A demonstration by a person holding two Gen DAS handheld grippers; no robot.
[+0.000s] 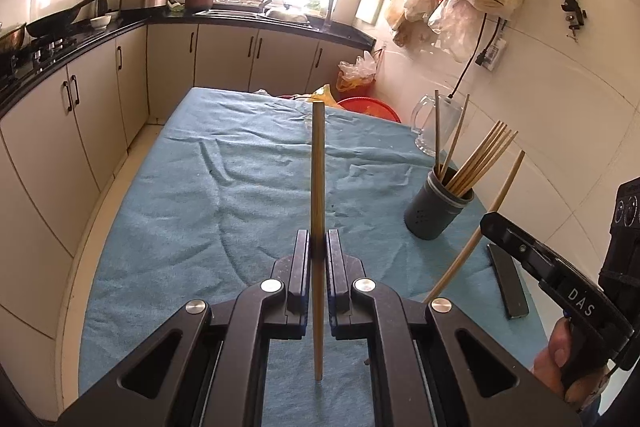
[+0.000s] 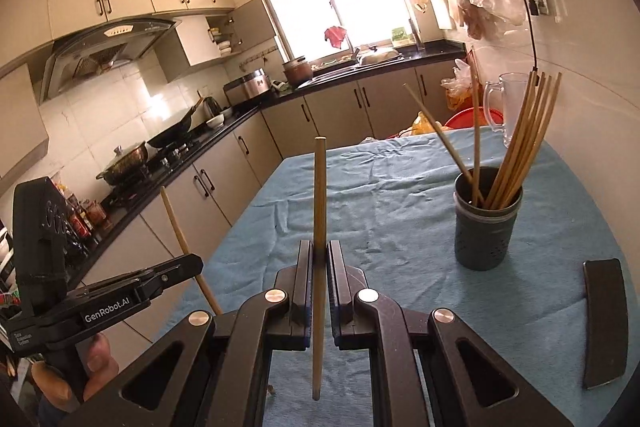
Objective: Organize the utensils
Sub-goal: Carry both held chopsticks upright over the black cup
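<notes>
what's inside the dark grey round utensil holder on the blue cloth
The dark grey round utensil holder holds a bunch of wooden chopsticks leaning out past its rim. Their lower ends and the holder's bottom are hidden by its wall.

Left gripper (image 1: pixel 318 255) clamped on wooden chopstick (image 1: pixel 318 187), stick upright between pads, above blue cloth (image 1: pixel 200 207) on table. Right gripper (image 1: pixel 490 223) at right edge, pinching second chopstick (image 1: pixel 500 199), tilted. Grey holder (image 1: pixel 436 215) near right, several chopsticks inside, leaning. Glass jug (image 1: pixel 432 123) behind holder by wall. Dark flat object (image 1: pixel 508 283) lies on cloth beneath right gripper.
</notes>
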